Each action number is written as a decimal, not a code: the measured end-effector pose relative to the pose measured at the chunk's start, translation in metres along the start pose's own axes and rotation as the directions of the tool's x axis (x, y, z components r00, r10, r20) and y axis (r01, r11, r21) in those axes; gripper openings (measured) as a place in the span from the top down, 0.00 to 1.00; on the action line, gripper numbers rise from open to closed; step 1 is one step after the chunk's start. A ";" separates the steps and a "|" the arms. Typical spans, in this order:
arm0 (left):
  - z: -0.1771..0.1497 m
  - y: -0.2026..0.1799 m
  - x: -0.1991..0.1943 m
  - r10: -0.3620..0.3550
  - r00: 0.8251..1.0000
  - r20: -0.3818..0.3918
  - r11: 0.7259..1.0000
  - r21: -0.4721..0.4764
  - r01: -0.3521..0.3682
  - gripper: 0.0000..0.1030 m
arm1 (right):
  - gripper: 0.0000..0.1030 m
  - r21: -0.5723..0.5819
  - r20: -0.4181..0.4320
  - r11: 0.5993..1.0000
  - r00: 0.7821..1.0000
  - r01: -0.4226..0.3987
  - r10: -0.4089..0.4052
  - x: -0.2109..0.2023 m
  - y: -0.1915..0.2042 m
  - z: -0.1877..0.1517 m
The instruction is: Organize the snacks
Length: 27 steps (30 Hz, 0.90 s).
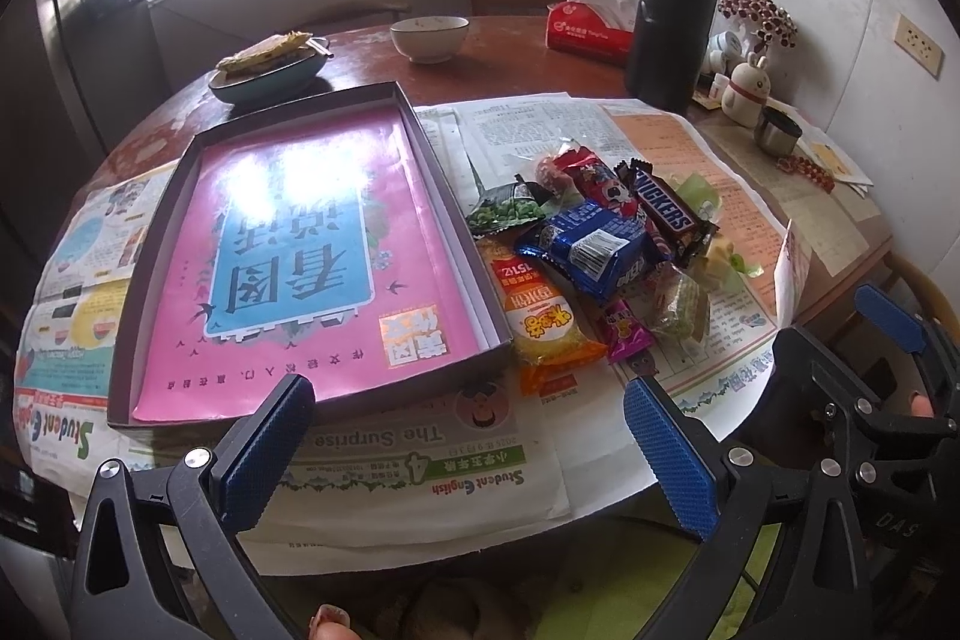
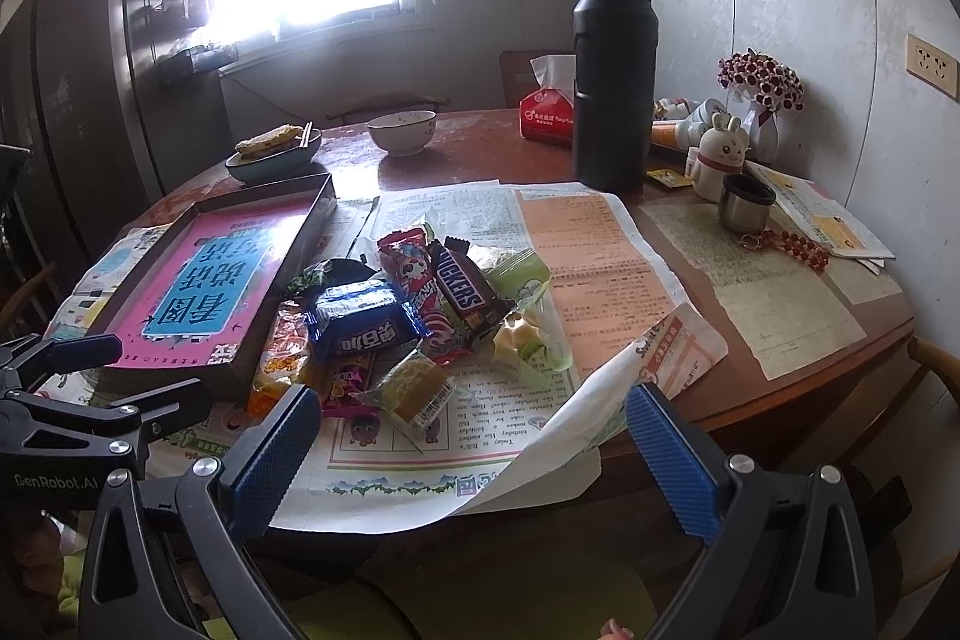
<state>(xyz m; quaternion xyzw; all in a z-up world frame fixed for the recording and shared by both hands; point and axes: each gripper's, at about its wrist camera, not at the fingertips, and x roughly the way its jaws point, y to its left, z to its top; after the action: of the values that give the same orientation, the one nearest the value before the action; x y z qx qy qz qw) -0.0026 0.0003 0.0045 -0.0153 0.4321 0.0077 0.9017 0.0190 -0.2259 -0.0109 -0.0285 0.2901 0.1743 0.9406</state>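
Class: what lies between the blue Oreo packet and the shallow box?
In the left wrist view, the orange snack packet lies between the Oreo packet and the box.

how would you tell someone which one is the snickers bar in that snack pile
Find the shallow box lined with a pink sheet; the snack pile lies on the newspaper just right of it. The Snickers bar lies at the pile's far right, the only dark brown wrapper, with big white letters.

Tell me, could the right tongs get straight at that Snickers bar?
Probably yes: the right tongs are open and empty, and the Snickers bar lies on top of the snack pile with nothing covering it.
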 end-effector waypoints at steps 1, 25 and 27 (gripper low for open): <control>0.000 0.000 0.001 -0.003 1.000 -0.002 1.000 0.000 0.003 0.00 | 0.00 0.000 -0.002 1.000 1.000 -0.002 0.002 0.000 0.000 0.000; 0.038 0.011 0.009 -0.071 0.997 -0.001 0.997 0.008 0.071 0.00 | 0.00 -0.028 -0.100 0.995 0.990 -0.099 0.095 0.029 0.000 -0.002; 0.042 0.006 0.011 -0.068 0.998 -0.003 0.998 0.019 0.068 0.00 | 0.00 -0.029 -0.105 0.994 0.989 -0.108 0.104 0.032 -0.001 -0.002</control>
<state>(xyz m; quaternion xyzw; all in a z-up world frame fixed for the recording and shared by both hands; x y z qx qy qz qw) 0.0366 0.0080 0.0218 -0.0211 0.4325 -0.0270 0.9010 0.0428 -0.2171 -0.0301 -0.0382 0.3363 0.2272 0.9131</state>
